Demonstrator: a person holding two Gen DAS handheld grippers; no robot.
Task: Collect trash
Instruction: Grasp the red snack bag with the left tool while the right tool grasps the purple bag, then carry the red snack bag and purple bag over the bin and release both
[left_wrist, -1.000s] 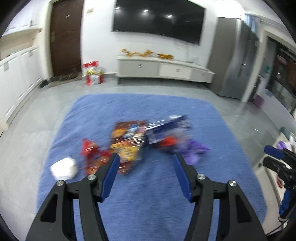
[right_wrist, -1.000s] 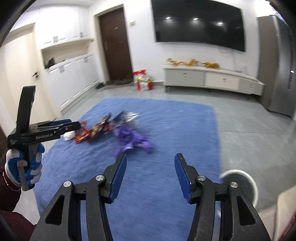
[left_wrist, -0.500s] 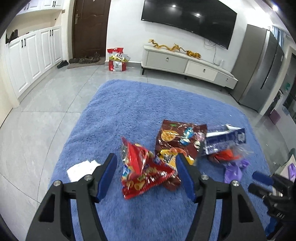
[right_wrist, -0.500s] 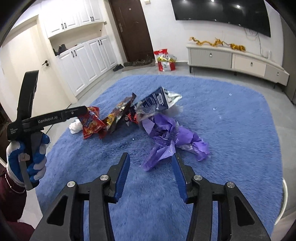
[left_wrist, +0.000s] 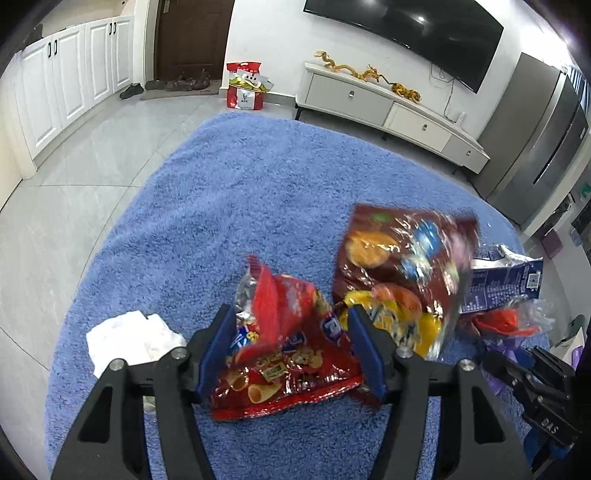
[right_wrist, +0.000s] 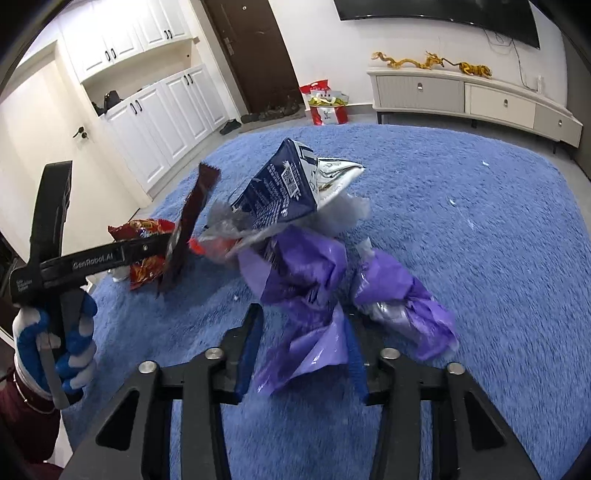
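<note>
A red snack bag (left_wrist: 284, 354) lies on the blue rug (left_wrist: 258, 192), between the pads of my left gripper (left_wrist: 290, 312), whose jaws are closing around it. To its right sit a brown snack bag (left_wrist: 402, 266), a blue carton (left_wrist: 506, 284) and a red scrap in clear plastic (left_wrist: 506, 321). A crumpled white tissue (left_wrist: 129, 339) lies to the left. In the right wrist view, crumpled purple plastic (right_wrist: 314, 280) fills the gap of my right gripper (right_wrist: 303, 314), which is closing on it. A gloved hand (right_wrist: 55, 350) holds the left gripper's handle.
A low white TV cabinet (left_wrist: 388, 110) stands along the far wall under a dark screen. A red paper bag (left_wrist: 245, 92) and shoes sit by the brown door. White cupboards (right_wrist: 162, 110) line the left wall, and a steel fridge (left_wrist: 535, 147) stands at the right.
Both grippers came down and forward onto the litter. The red bag now sits between the left pads and the purple plastic between the right pads, which have narrowed.
</note>
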